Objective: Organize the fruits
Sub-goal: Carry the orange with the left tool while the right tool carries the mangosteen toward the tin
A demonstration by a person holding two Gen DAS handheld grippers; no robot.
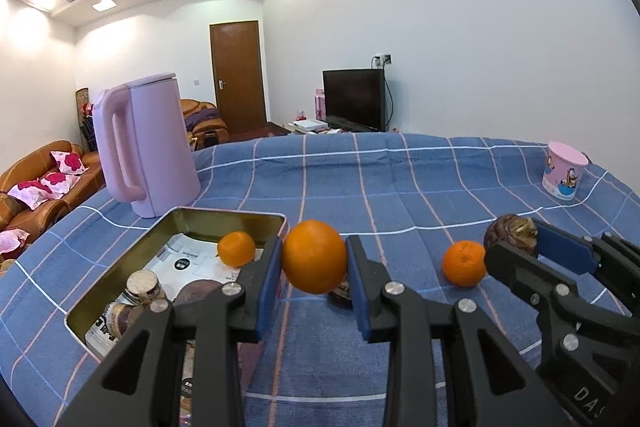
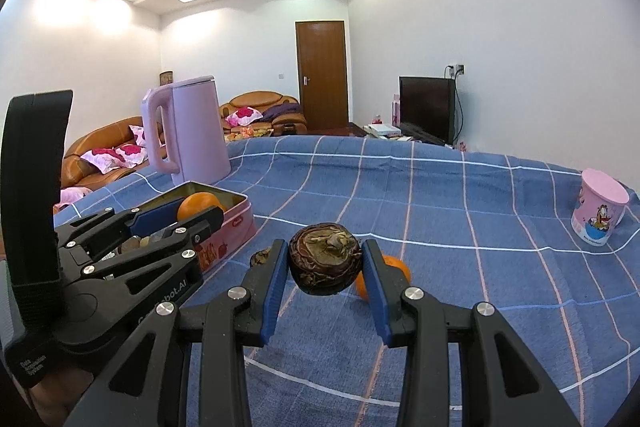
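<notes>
Partly legible white lettering "…bot.AI" on the black body of the left gripper (image 2: 176, 223), seen from the right wrist; small white print lower on the same body, too small to read. Letters "DA…", cut off, on the right gripper (image 1: 516, 247). Printed paper inside the tin box (image 1: 176, 223): illegible.

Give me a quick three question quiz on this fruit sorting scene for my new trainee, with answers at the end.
1. What does the left gripper hold?
2. True or false: the right gripper is shut on a dark brown fruit.
3. Where does the loose mandarin lie: A in the tin, B on the blue checked cloth, C in the pink cup?

Key: 1. An orange, lifted off the cloth. 2. True. 3. B.
</notes>
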